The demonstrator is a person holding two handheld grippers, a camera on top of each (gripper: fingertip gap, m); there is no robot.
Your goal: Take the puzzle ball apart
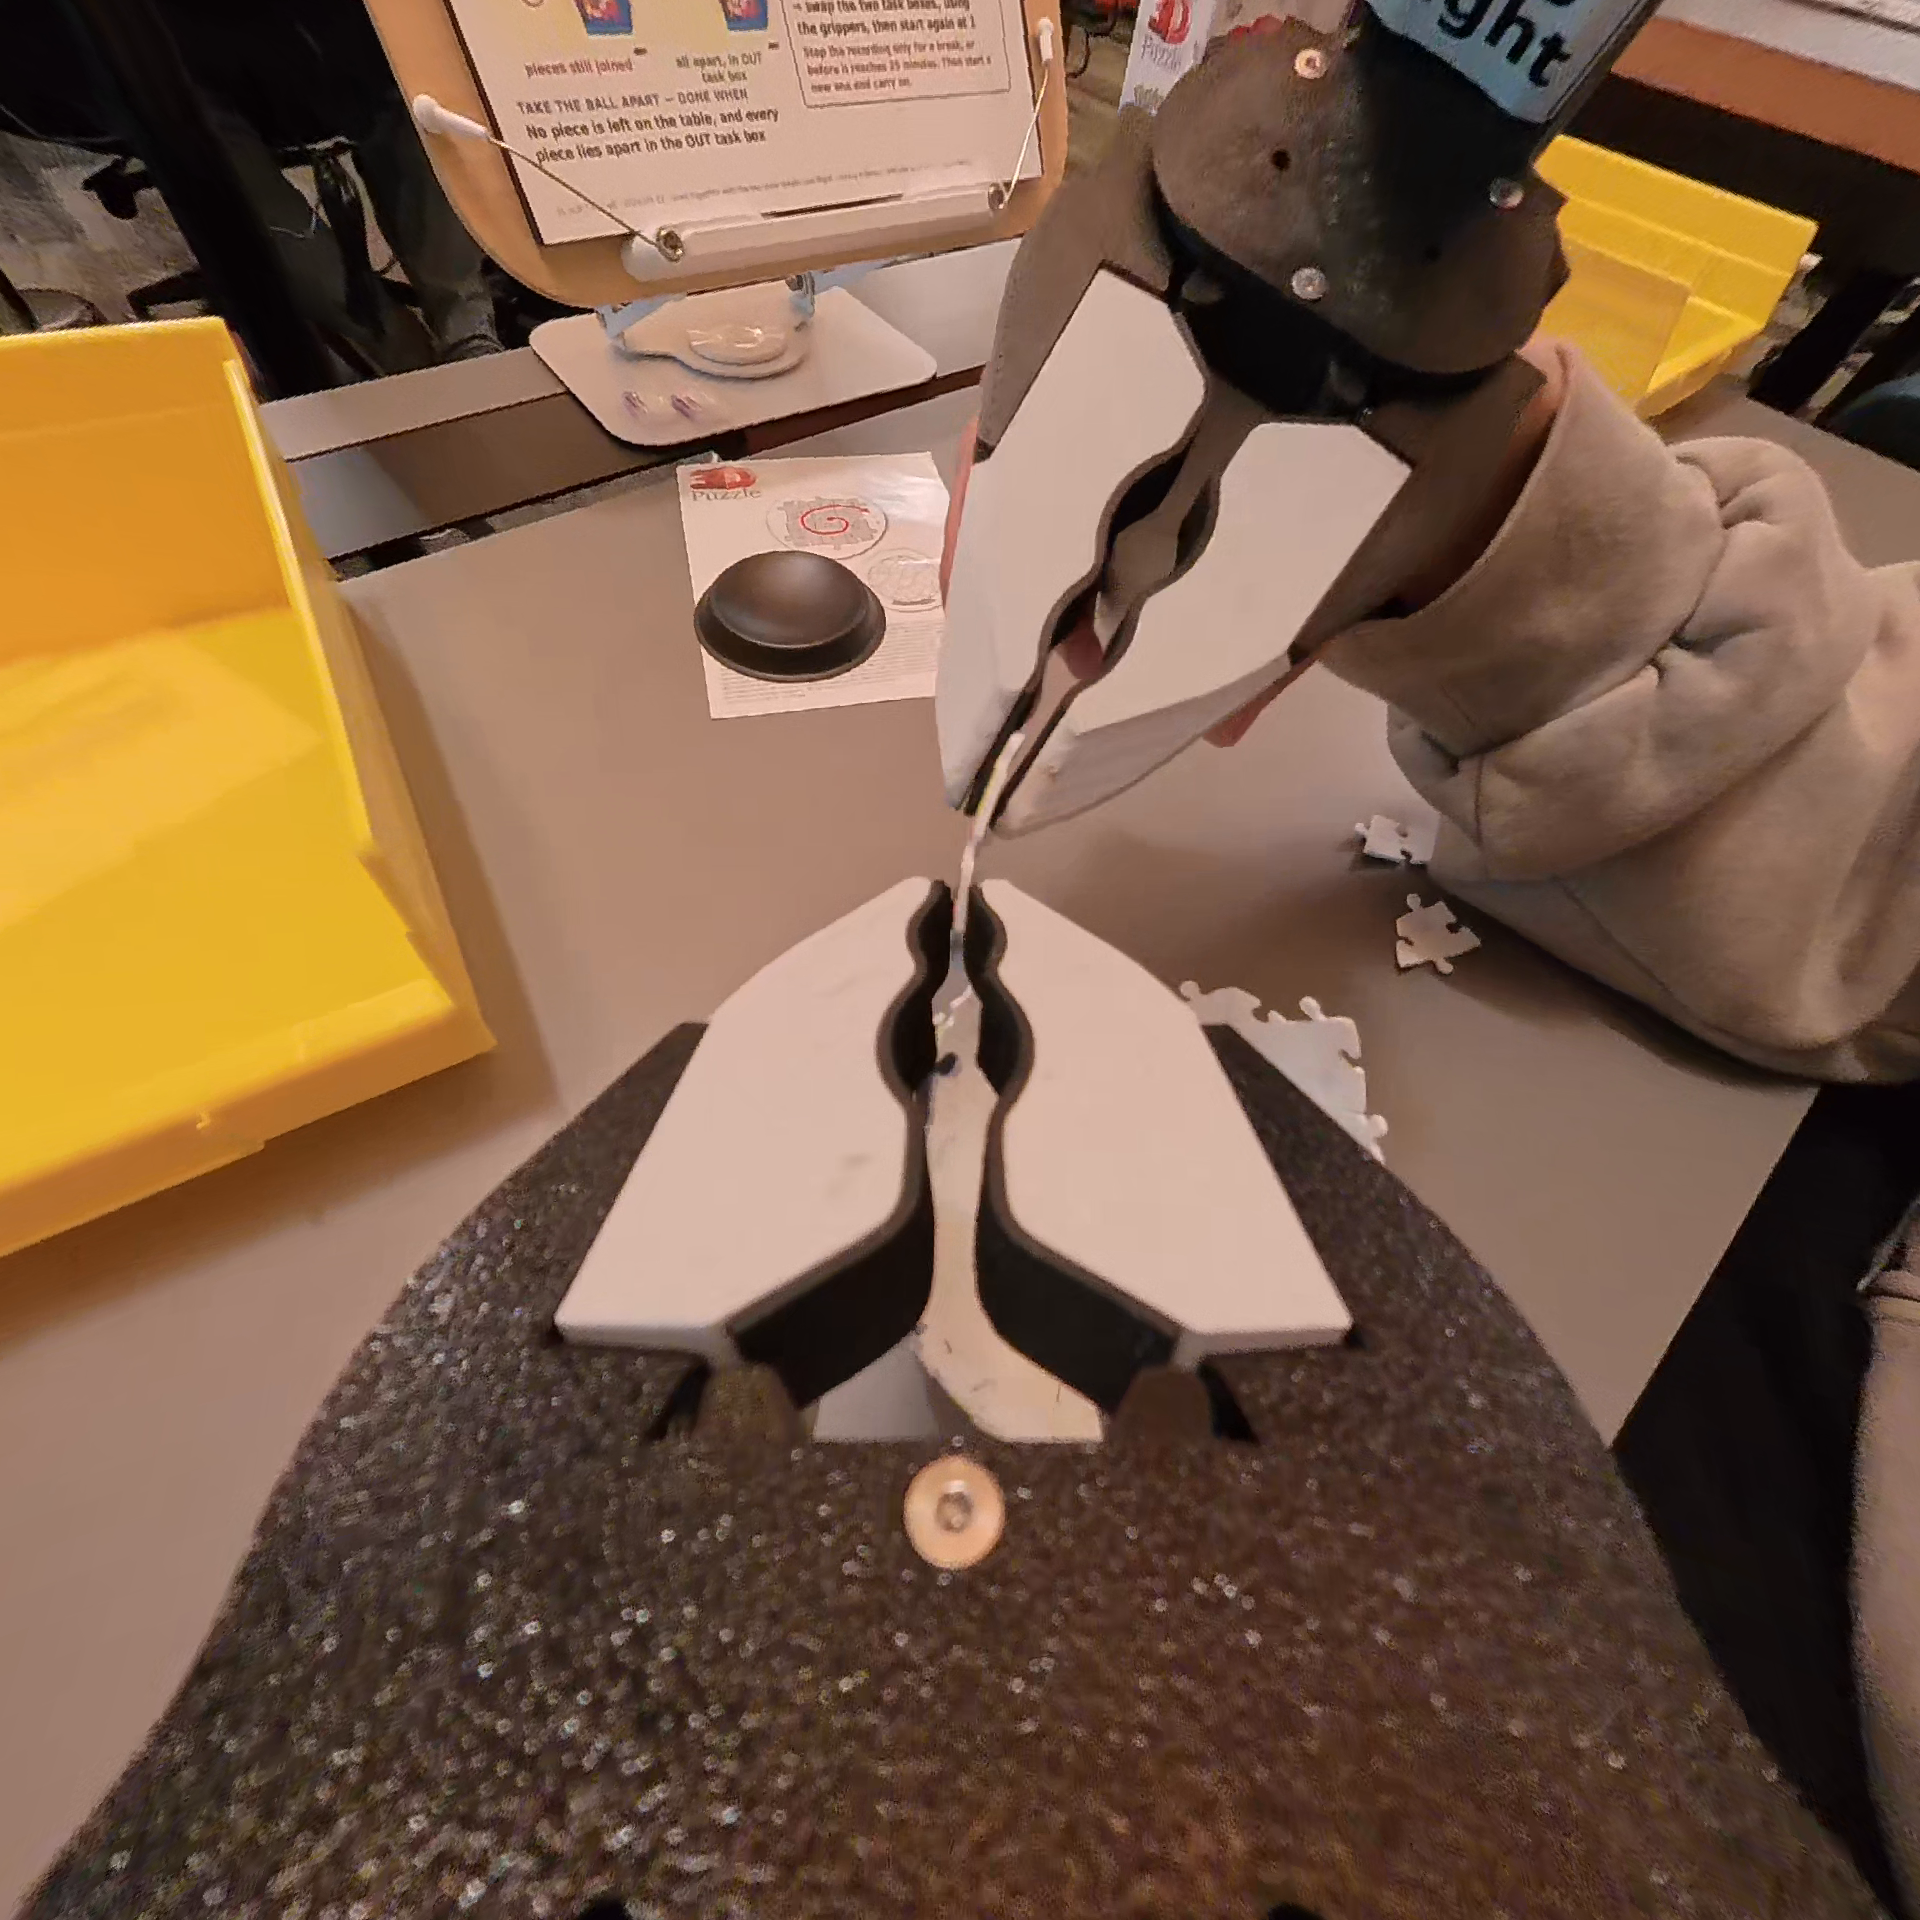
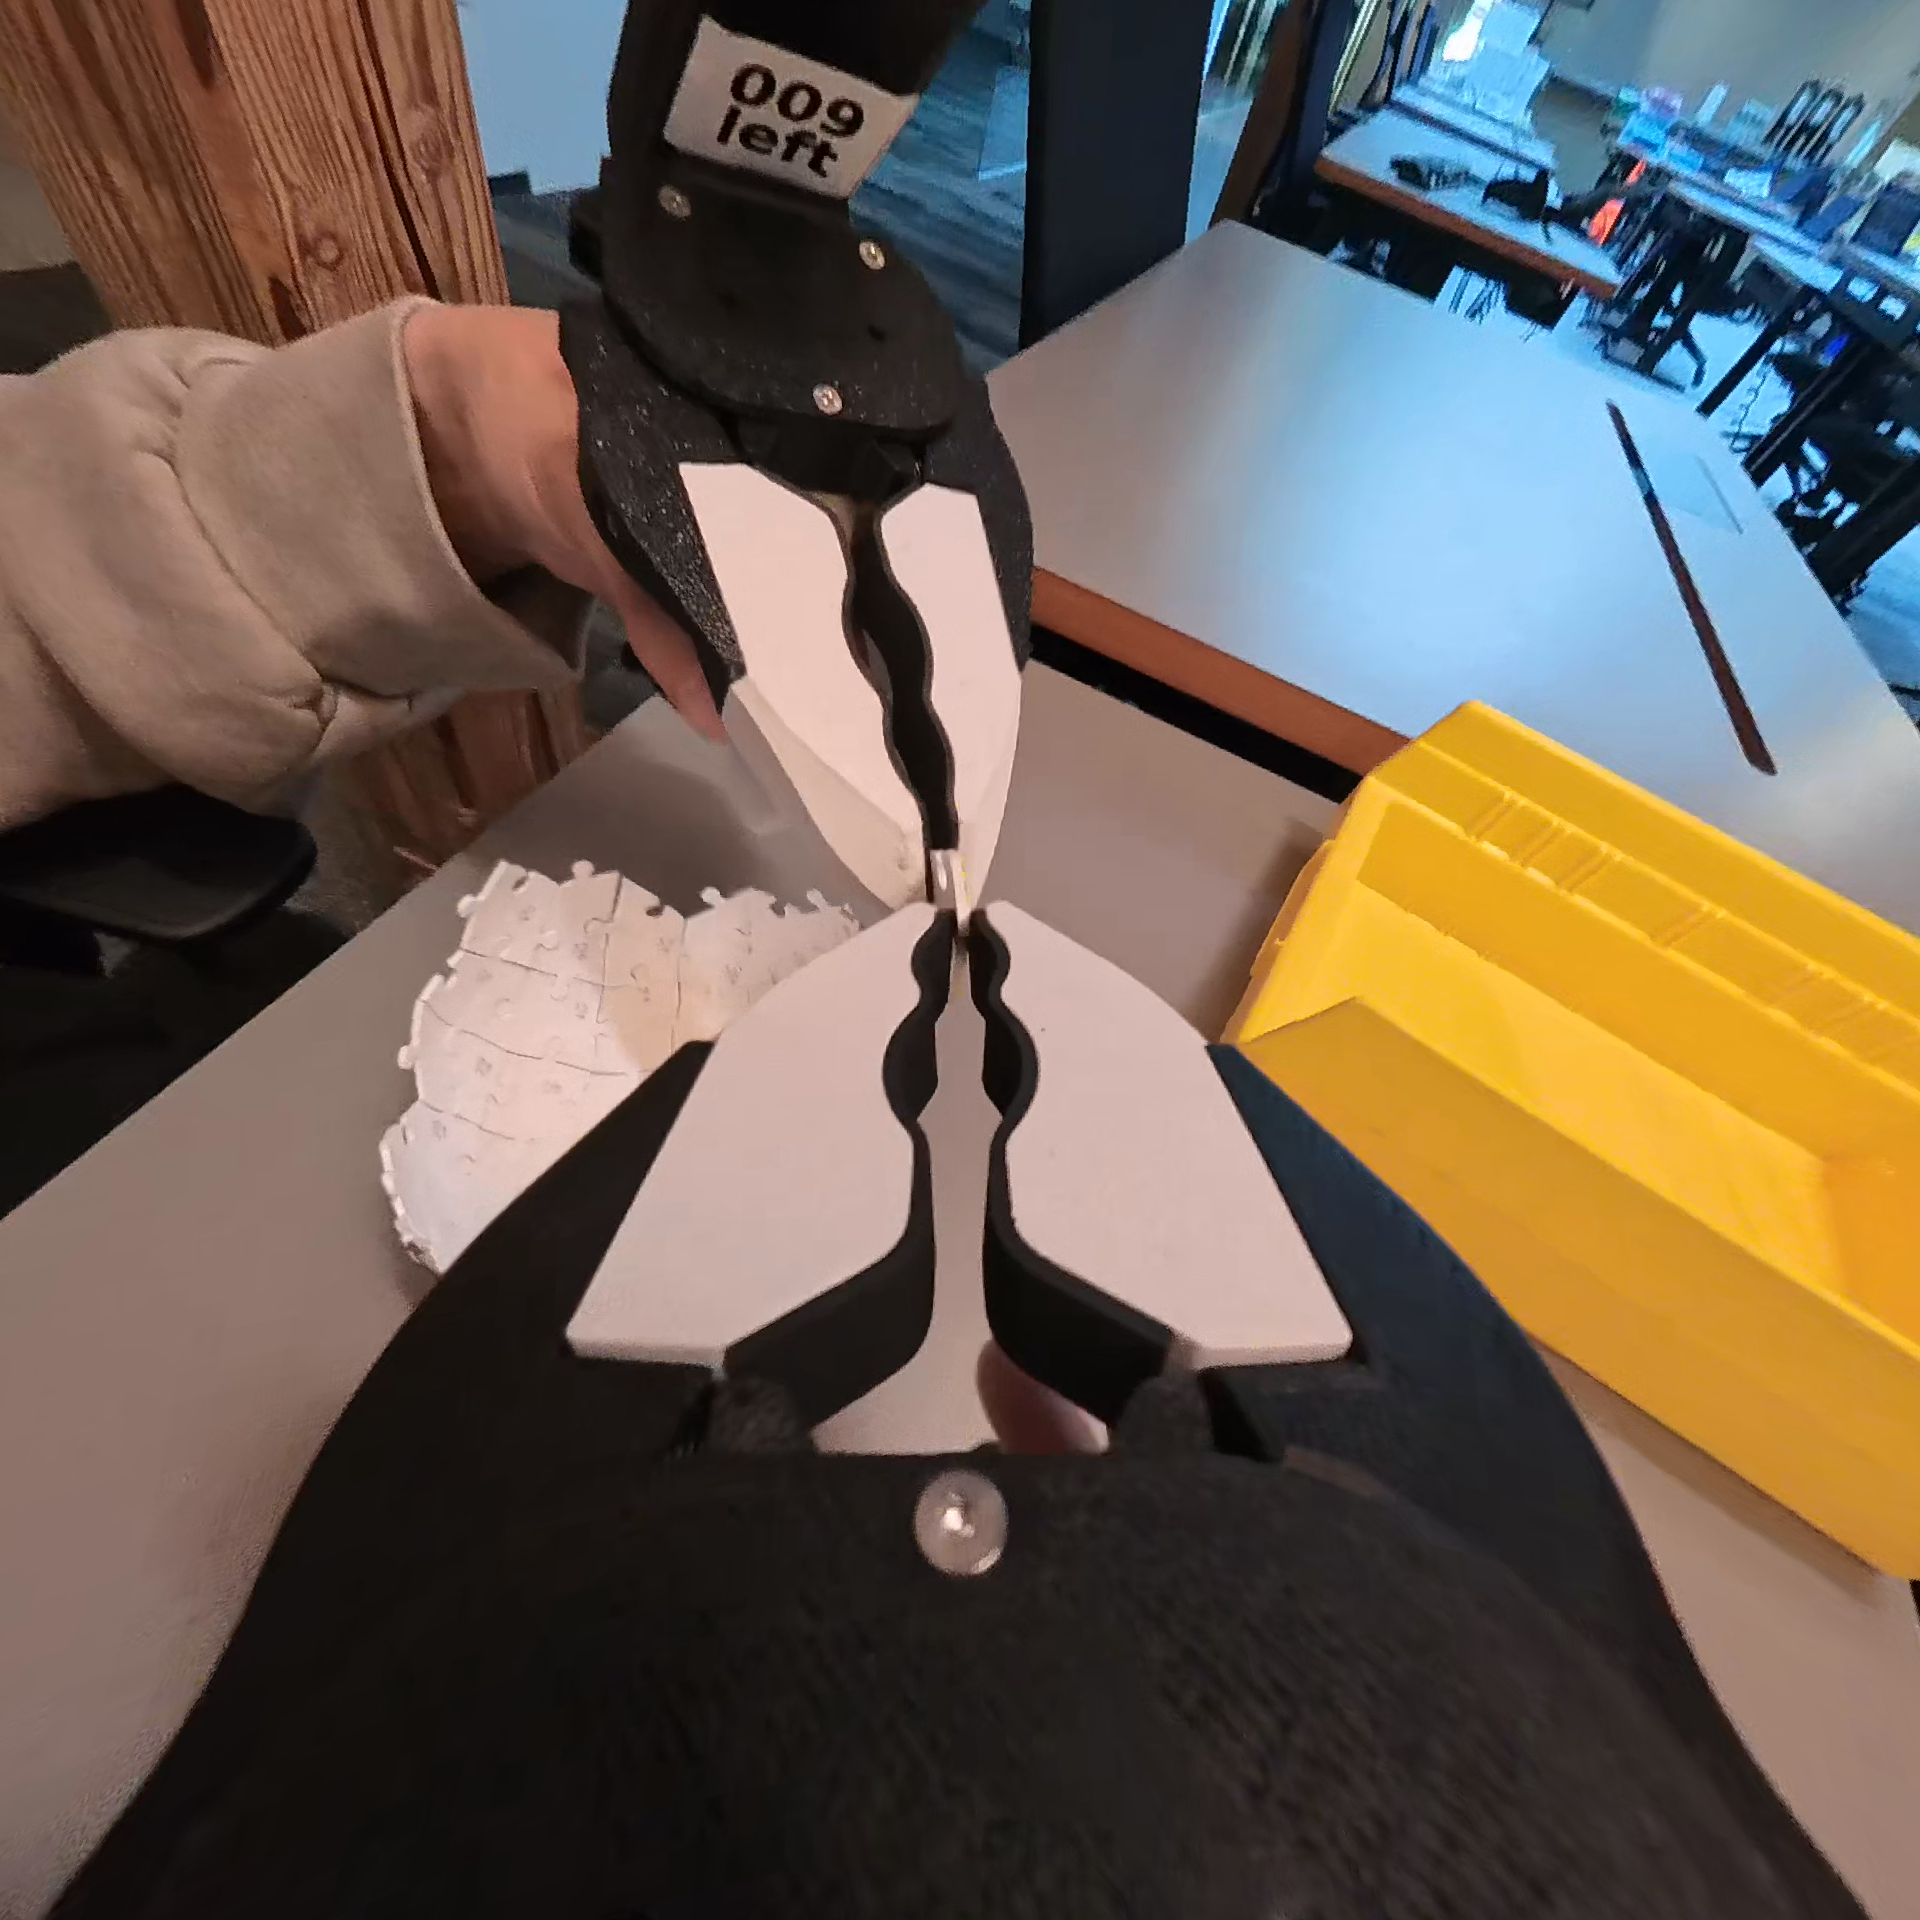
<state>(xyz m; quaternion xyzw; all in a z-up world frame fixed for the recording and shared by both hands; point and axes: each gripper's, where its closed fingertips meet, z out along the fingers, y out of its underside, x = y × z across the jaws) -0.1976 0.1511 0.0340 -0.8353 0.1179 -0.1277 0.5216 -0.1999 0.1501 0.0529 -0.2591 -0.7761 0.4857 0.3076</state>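
Left gripper and right gripper met tip to tip above the grey table; both were clamped on one small white puzzle fragment, seen edge-on; rest of the puzzle ball, an open white shell, lay on the table beside them; loose pieces near the sleeve; yellow bin close by.

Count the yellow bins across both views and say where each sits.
2 in the left wrist view: one yellow bin on the table's left, another far right behind the right gripper. The right wrist view shows one; probably one of these.
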